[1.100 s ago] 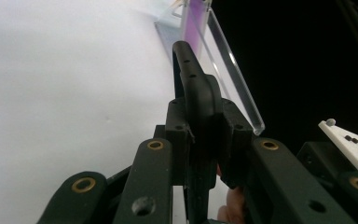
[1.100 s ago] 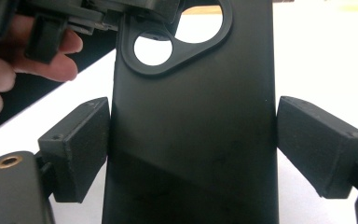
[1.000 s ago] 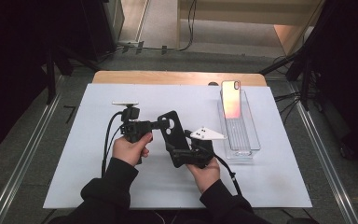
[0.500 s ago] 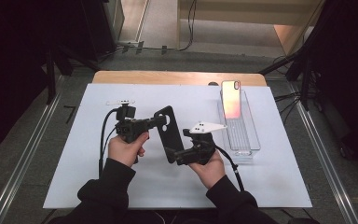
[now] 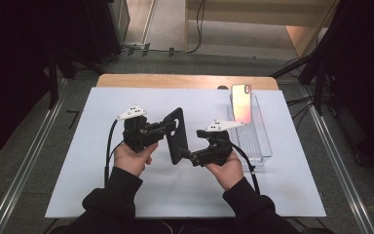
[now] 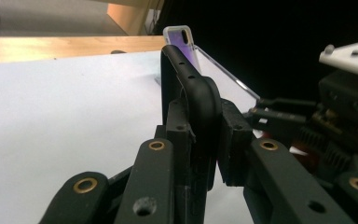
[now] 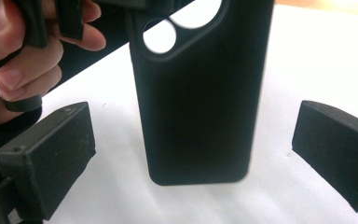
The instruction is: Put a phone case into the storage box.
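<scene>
A black phone case [image 5: 177,135] hangs above the white mat between the two hands. My left gripper [image 5: 168,127] is shut on its upper edge. In the left gripper view the pads [image 6: 230,140] pinch the case's rim [image 6: 193,88]. My right gripper [image 5: 187,156] faces the case from the right and is open. Its jaws have just been opening. In the right gripper view the case's lower end [image 7: 198,93] stands between the two pads [image 7: 51,154], touching neither.
A phone with a pink-orange back [image 5: 241,102] leans in a clear tray [image 5: 255,141] at the right of the white mat [image 5: 78,161]. The wooden table edge [image 5: 175,80] runs behind. Dark stands and cables surround the table.
Both hands have lifted slightly and the right one has drawn back to the right. The right jaws have spread off the case, which stays in the left gripper.
</scene>
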`<move>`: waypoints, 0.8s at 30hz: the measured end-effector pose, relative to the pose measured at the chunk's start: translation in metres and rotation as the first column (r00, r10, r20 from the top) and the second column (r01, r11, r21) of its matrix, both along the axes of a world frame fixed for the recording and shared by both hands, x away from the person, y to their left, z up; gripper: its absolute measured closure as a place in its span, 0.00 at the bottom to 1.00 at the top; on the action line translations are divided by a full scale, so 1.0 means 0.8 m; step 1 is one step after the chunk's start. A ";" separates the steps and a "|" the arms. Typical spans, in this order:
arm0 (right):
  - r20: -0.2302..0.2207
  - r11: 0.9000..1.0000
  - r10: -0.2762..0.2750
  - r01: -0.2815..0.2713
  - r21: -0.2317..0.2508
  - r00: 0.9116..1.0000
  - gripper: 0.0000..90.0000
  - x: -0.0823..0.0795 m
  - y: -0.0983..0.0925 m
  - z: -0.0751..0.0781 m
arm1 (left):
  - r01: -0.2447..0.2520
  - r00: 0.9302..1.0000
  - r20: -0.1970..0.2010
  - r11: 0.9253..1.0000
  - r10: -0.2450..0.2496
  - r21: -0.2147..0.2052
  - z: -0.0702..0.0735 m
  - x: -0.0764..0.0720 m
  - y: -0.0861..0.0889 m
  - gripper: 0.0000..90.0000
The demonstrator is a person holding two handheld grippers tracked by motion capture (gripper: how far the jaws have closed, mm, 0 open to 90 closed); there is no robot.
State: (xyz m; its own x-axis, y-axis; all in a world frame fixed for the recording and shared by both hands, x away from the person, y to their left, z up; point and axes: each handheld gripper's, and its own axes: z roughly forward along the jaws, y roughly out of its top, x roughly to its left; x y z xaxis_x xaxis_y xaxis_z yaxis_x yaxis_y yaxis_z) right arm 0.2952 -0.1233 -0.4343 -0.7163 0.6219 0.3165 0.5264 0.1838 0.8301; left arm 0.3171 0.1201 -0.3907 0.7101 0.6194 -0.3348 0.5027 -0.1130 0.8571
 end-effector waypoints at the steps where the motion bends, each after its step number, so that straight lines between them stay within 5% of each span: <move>1: 0.002 1.000 0.000 0.000 -0.005 1.000 0.00 0.001 -0.001 0.001 | 0.001 1.000 0.001 1.000 -0.001 0.002 0.000 -0.001 -0.001 0.87; 9: 0.011 1.000 -0.012 0.012 -0.014 1.000 0.00 0.003 0.000 0.004 | 0.031 0.999 0.035 0.999 -0.031 0.008 -0.002 -0.011 -0.012 0.87; 16: 0.009 0.998 -0.033 0.033 -0.051 0.999 0.00 0.004 0.009 0.003 | 0.065 0.998 0.019 0.998 -0.065 0.007 -0.006 -0.018 -0.024 0.87; 24: 0.005 0.999 -0.037 0.037 -0.029 0.999 0.03 0.004 0.010 0.003 | 0.097 0.995 0.014 0.995 -0.098 0.013 -0.008 -0.026 -0.037 0.87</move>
State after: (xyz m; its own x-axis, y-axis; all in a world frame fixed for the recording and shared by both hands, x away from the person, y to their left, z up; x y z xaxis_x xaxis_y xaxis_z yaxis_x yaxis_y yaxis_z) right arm 0.2985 -0.1154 -0.4316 -0.6939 0.6569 0.2949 0.5297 0.1884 0.8270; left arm 0.2967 0.0908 -0.3974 0.7722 0.5511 -0.3163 0.4758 -0.1717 0.8626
